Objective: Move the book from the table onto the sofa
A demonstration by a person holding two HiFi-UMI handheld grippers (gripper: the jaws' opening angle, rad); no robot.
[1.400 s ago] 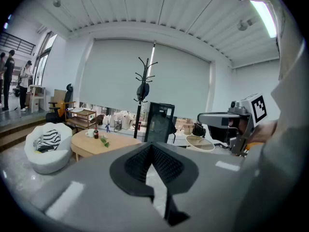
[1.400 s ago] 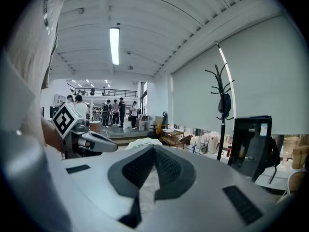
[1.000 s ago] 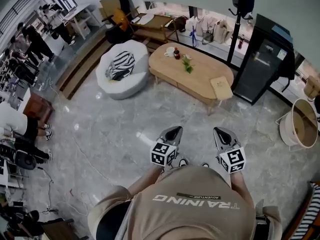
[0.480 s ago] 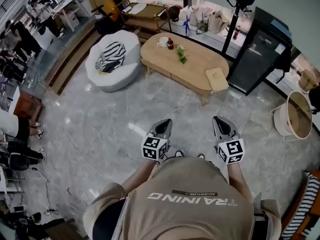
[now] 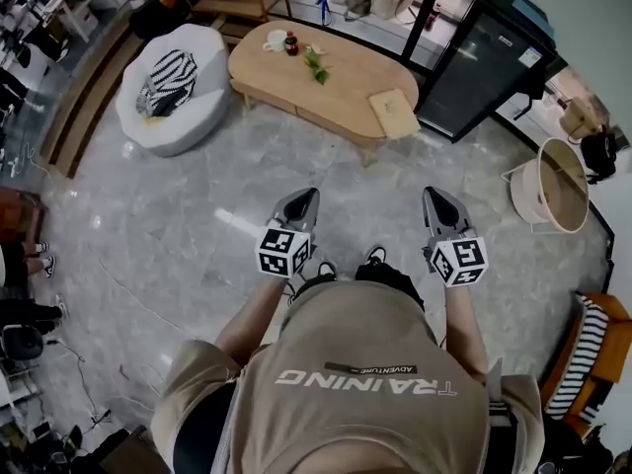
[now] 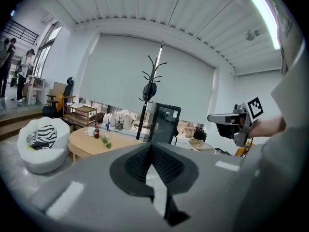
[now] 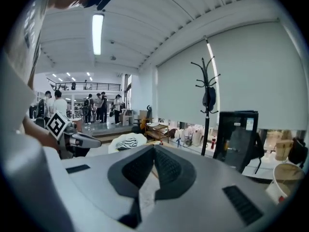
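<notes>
Grippers: 2, left gripper (image 5: 304,196) & right gripper (image 5: 434,196); table (image 5: 346,82): 1; on it 1 book (image 5: 395,114), 1 mug (image 5: 276,39), 1 bottle (image 5: 291,43), 1 leafy sprig (image 5: 316,63); sofa (image 5: 193,112): 1, w/ 1 striped bundle (image 5: 163,72); black cabinet (image 5: 474,62): 1; coat stand (image 6: 155,66): 1; round tub (image 5: 521,191): 1; ppl in the background (image 7: 101,105): several, too small for an exact no.

Bright daylight, sharp, strong fisheye distortion
</notes>
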